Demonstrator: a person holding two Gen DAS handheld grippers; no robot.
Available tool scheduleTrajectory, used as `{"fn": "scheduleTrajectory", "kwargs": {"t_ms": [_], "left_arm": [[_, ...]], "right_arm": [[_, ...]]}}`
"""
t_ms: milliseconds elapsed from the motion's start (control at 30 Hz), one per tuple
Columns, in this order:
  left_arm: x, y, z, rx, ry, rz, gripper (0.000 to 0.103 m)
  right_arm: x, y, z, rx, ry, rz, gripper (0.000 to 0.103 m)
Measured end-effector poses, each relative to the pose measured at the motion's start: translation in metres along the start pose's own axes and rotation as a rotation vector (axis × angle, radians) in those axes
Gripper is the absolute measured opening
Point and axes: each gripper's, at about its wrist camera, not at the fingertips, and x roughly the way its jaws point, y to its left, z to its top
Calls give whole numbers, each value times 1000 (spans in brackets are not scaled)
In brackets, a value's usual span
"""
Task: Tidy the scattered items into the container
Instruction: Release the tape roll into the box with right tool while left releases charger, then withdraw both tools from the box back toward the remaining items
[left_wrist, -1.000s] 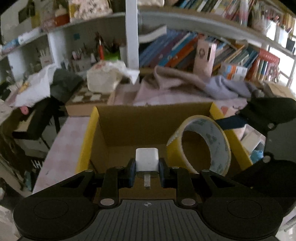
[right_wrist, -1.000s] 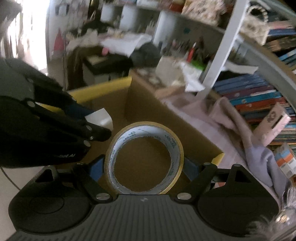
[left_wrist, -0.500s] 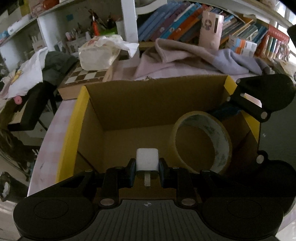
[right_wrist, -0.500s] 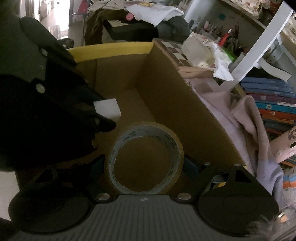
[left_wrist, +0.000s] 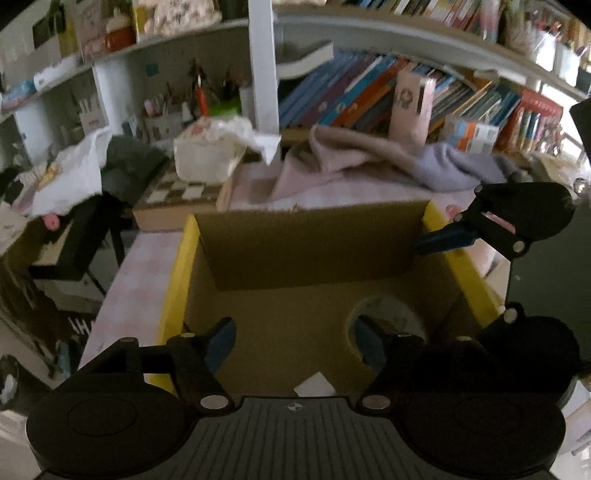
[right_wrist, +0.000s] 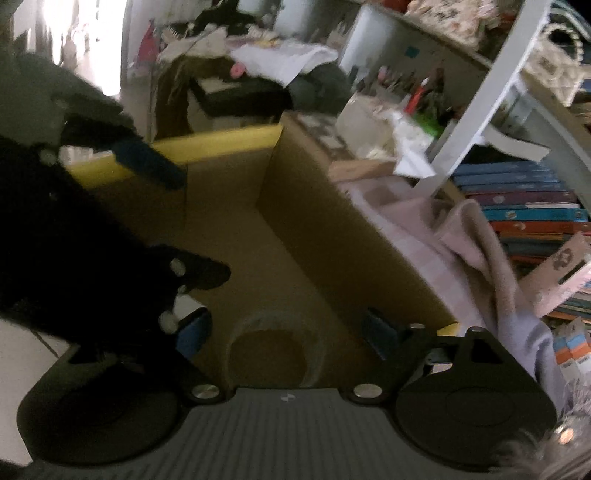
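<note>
cardboard box (left_wrist: 314, 243) on the bench holds the tape roll (right_wrist: 273, 354) and white block (left_wrist: 314, 384) on its floor, dropped there as the left tool (left_wrist: 291, 343) and right tool (right_wrist: 284, 332), jaws opening, grip nothing.

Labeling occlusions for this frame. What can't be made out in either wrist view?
- White block, left wrist view: the tool's body cuts off its lower part; whether it lies flat is unclear.
- Tape roll, right wrist view: motion blur, near edge behind the tool's body. In the left view a finger covers part.
- Box floor, both views: near part hidden by tools.
- Book titles: too blurred.
</note>
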Motion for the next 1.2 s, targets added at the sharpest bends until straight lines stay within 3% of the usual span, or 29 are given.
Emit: {"fn": "scheduleTrajectory", "kwargs": {"t_ms": [500, 800, 1200], "left_arm": [[-112, -5, -13, 9, -230, -12, 94], [-160, -3, -40, -40, -301, 6, 97], [-186, -21, -88, -111, -327, 22, 97]], "right_arm": [[-121, 9, -14, 118, -230, -118, 95], [-187, 17, -49, 245, -352, -172, 97], [-227, 39, -122, 397, -344, -314, 97]]}}
